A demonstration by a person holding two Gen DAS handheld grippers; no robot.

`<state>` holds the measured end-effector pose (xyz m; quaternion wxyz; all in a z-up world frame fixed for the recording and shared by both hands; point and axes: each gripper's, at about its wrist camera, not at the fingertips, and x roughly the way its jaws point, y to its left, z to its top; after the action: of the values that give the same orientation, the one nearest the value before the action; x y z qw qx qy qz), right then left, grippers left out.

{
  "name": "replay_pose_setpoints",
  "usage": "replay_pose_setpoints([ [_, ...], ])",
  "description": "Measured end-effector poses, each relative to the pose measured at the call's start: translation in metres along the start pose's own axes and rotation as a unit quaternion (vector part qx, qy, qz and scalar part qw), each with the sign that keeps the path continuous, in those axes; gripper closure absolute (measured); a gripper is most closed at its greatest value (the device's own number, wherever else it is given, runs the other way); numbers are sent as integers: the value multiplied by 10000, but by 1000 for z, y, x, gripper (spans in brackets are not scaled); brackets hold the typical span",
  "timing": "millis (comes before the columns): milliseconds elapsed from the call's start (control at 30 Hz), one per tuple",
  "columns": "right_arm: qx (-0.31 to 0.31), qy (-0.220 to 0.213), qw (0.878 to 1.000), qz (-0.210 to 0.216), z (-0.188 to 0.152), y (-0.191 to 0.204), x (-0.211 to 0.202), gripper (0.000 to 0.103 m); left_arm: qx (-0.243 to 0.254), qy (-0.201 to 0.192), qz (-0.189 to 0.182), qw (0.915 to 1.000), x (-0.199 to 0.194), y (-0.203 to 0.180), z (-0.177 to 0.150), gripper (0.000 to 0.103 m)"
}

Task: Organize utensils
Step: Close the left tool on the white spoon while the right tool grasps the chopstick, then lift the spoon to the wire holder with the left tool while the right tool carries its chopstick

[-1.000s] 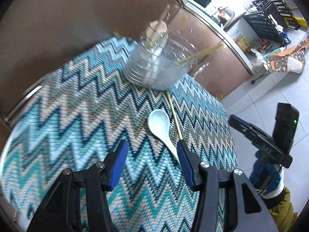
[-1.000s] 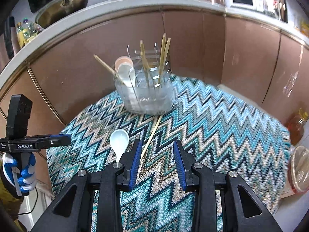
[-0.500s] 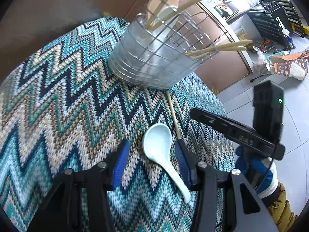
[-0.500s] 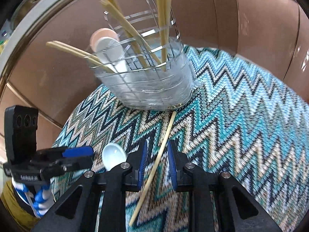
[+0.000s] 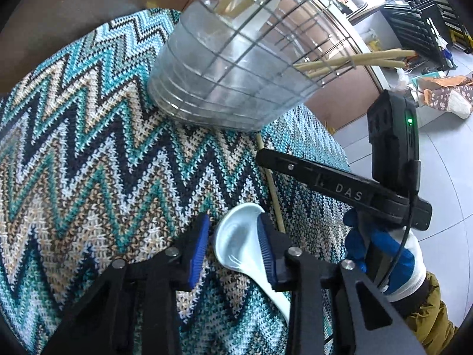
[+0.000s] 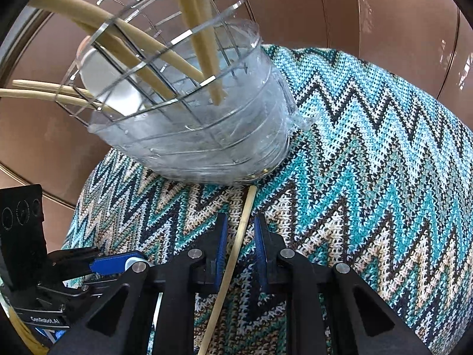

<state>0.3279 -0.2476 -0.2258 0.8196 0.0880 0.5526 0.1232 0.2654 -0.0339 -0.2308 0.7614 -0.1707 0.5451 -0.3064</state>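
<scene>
Spoon (image 5: 236, 242) handle partly hidden, perhaps touching left gripper (image 5: 233, 245) pad.

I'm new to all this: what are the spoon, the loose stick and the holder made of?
Spoon: probably glazed ceramic, maybe melamine; pale, smooth, glossy with soft highlights.
Stick: looks like bamboo or wood; matte, pale tan, no shine.
Holder: thin shiny metal wire forming a grid, with a clear, cloudy plastic wrap or liner round its lower part.

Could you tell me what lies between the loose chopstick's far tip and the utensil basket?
Nothing: in the right wrist view only bare zigzag cloth separates the chopstick from the basket.
</scene>
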Motion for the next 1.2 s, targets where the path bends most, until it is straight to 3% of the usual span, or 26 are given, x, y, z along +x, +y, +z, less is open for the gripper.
replay_pose_setpoints([
  [133, -3, 21, 10000, -34, 0, 4, 8, 94, -2, 90, 113, 9999, 10, -1, 3, 92],
  [200, -16, 18, 10000, -10, -1, 5, 10, 95, 2, 94, 117, 9999, 12, -2, 4, 94],
  [467, -22, -180, 9997, 147, -14, -6, -24, 95, 179, -93, 258, 9995, 6, -25, -7, 95],
  [733, -216, -743, 9969, 131, -32, 6, -88, 96, 532, -690, 646, 9941, -34, -60, -32, 95],
  [933, -368, -1187, 9922, 68, -52, 14, -136, 96, 979, -1325, 1108, 9801, -70, -102, -58, 95],
  [1200, -552, -1616, 9853, 4, -86, 28, -178, 97, 1648, -2162, 1751, 9463, -110, -151, -97, 95],
])
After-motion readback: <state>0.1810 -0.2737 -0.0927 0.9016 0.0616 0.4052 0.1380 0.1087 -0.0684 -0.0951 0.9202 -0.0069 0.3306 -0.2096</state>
